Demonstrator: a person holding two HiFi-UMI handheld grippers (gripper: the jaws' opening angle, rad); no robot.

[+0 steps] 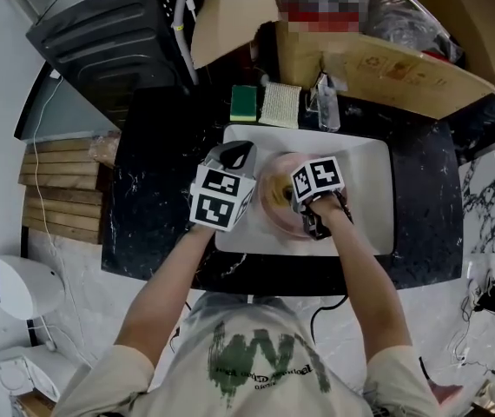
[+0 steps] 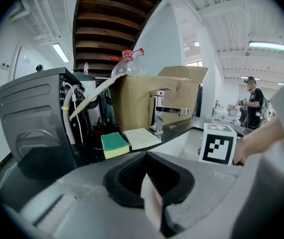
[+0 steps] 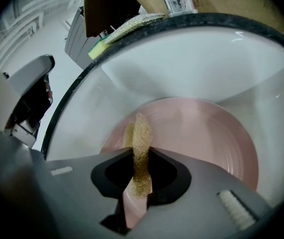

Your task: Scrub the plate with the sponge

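Note:
A pale pink plate (image 1: 275, 205) (image 3: 207, 143) lies tilted in the white sink (image 1: 365, 176). My left gripper (image 1: 246, 165) (image 2: 152, 198) is shut on the plate's left rim, which shows as a thin pale edge (image 2: 151, 203) between its jaws. My right gripper (image 1: 298, 202) (image 3: 139, 176) is shut on a thin yellowish sponge (image 3: 141, 148), whose free end rests against the plate's face near its left side. In the head view that sponge is hidden under the right gripper's marker cube (image 1: 317, 179).
On the black counter behind the sink lie a green and yellow sponge (image 1: 244, 102) (image 2: 114, 144) and a pale mesh pad (image 1: 280, 104) (image 2: 141, 137), next to the faucet (image 1: 327, 102) (image 2: 162, 111). A cardboard box (image 1: 386, 59) stands behind them; a black appliance (image 1: 108, 33) is at the far left.

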